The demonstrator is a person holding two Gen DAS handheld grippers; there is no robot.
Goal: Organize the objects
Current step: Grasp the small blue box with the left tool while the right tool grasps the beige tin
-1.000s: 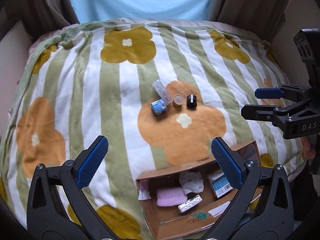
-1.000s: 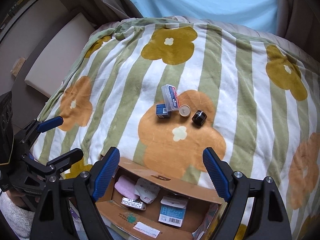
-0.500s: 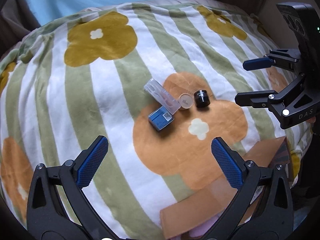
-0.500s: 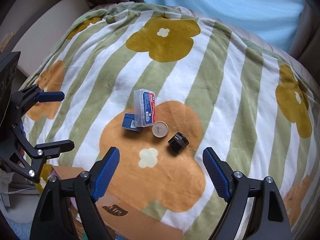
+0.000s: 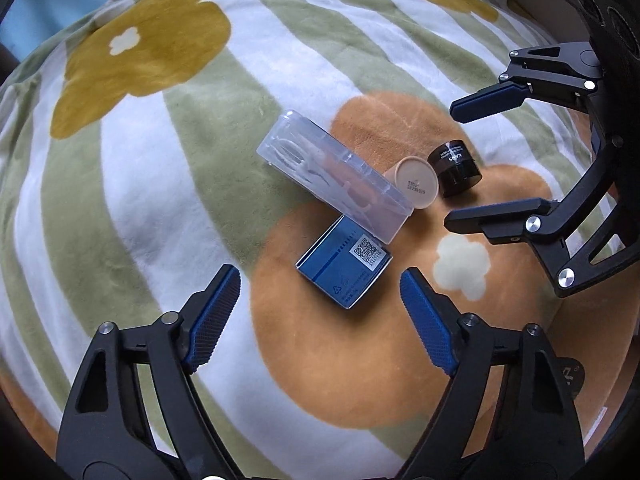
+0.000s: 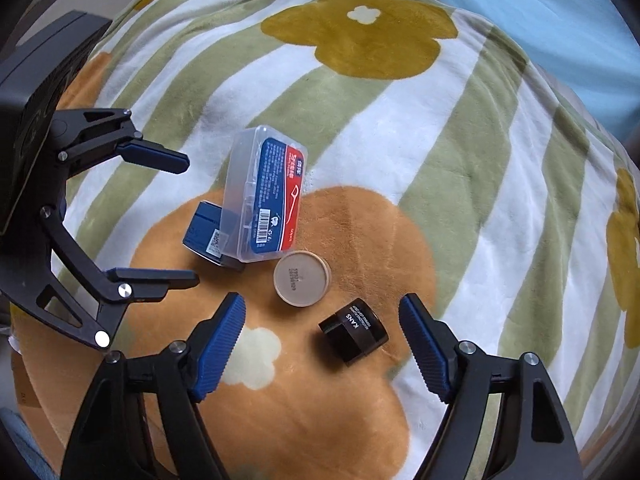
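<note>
Nothing picked yet: blue box (image 5: 344, 270), clear case (image 5: 334, 178), tan cap (image 5: 417, 181) and black jar (image 6: 354, 330) all loose on the blanket (image 5: 132, 184); left claw (image 5: 320, 314) apart at box, right claw (image 6: 322, 344) apart around jar.

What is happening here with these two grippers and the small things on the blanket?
A person is tidying small items off a flowered blanket. The left gripper, jaws open, is lined up on the blue box. The right gripper, also open, straddles the black jar. The clear case and tan lid lie untouched. Nothing is held.
</note>
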